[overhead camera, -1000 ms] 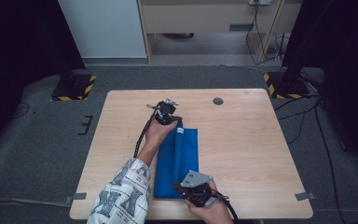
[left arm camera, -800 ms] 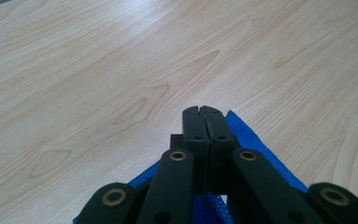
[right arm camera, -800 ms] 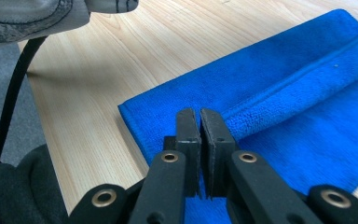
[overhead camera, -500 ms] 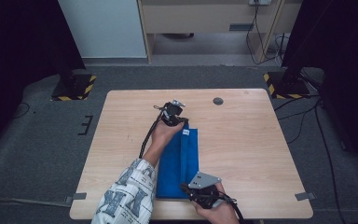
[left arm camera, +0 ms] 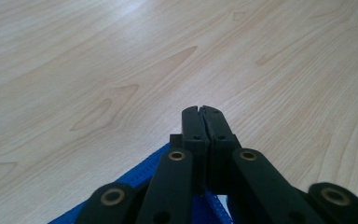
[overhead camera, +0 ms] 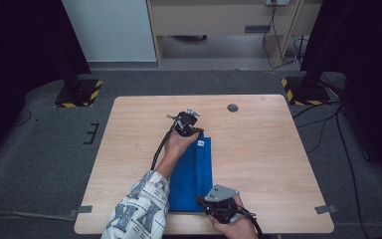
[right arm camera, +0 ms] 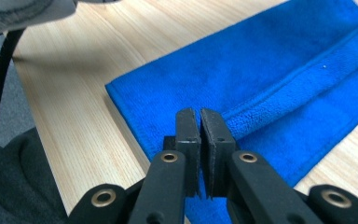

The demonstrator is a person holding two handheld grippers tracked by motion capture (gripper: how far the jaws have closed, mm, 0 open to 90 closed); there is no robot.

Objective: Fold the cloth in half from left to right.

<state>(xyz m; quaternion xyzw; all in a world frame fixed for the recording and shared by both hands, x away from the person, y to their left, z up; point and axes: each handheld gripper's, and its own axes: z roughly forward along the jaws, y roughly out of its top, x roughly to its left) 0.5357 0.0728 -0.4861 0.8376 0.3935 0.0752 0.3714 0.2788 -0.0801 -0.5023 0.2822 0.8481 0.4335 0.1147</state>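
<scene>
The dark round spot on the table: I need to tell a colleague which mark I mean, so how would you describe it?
Start at the wooden table and look along its far edge. The round spot sits there, right of the left gripper and beyond the blue towel. It is small, dark and flat in the bare wood.

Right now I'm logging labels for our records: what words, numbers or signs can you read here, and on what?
No text is readable.
The small white tag at the far corner of the blue towel: too small and blurred to read.
The printed sleeve: a pattern, no words that can be made out.
</scene>
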